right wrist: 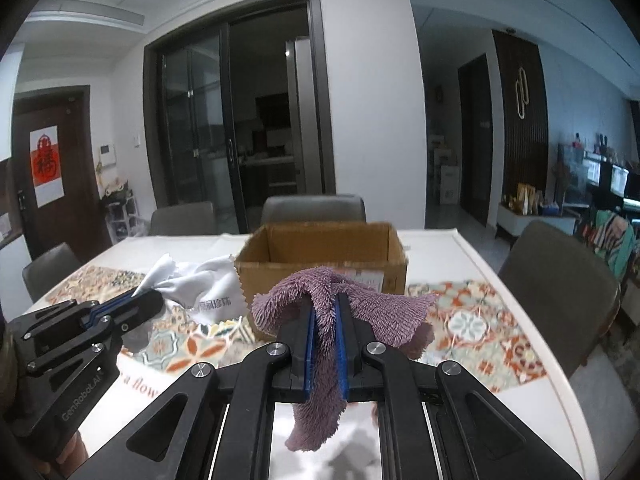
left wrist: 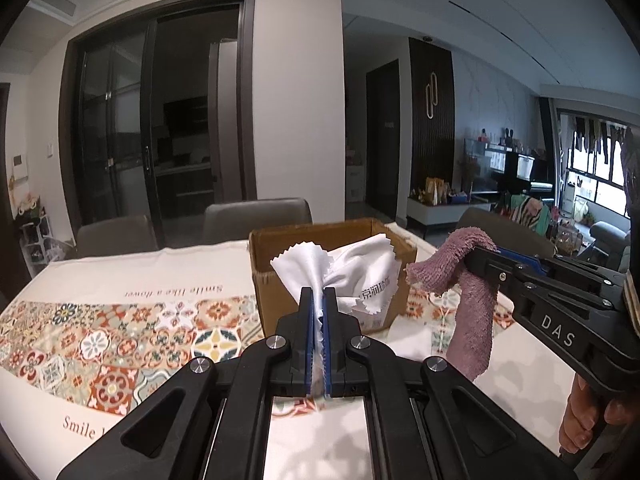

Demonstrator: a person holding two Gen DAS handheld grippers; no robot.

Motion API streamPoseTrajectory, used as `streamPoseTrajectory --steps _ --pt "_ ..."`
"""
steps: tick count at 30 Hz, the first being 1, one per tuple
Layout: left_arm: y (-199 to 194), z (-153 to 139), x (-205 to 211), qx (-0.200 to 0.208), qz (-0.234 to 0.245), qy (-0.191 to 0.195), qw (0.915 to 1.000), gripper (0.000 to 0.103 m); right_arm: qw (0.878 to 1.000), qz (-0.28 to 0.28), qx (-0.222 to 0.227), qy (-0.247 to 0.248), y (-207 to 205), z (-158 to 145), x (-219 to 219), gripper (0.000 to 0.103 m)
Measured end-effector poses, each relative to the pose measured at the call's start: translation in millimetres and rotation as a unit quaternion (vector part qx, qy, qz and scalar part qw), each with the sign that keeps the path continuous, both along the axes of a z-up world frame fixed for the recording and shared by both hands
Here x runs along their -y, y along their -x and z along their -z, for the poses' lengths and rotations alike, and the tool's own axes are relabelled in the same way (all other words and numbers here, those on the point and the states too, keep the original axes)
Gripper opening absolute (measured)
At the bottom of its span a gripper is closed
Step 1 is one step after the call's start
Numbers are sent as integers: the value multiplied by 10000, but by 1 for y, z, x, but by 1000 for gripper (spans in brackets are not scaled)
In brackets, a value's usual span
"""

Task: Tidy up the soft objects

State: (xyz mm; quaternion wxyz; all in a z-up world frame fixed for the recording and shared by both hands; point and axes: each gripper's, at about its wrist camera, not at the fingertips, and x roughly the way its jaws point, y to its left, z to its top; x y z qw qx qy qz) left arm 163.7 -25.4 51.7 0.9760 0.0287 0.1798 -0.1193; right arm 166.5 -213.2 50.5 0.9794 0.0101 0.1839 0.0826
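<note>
My left gripper is shut on a white cloth with zigzag edges and printed characters. It holds the cloth above the table just in front of an open cardboard box. My right gripper is shut on a purple terry cloth that drapes over both fingers, in front of the same box. The purple cloth and right gripper show at the right of the left wrist view. The left gripper and white cloth show at the left of the right wrist view.
The table carries a patterned tile-print cloth with "Smile like a flower" lettering. Grey chairs stand along the far side, and another chair is at the right end. Dark sliding glass doors are behind.
</note>
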Motion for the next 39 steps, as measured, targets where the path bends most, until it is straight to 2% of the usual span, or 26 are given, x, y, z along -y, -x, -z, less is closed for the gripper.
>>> streamPoseTrajectory --steps 9,22,28,39 --pt "-28 -20 3 245 -40 -89 9997 6 9995 -54 313 4 -26 -27 -1 10" --pt "-79 -33 3 411 -91 -196 9989 6 9990 -283 343 22 -80 -39 -4 10" --pt "-107 -34 3 410 -144 -230 9988 6 9982 -330 495 59 -109 -48 -7 10" --pt "-158 -22 8 244 -230 -355 9988 6 9980 -316 550 84 -161 -44 -5 10"
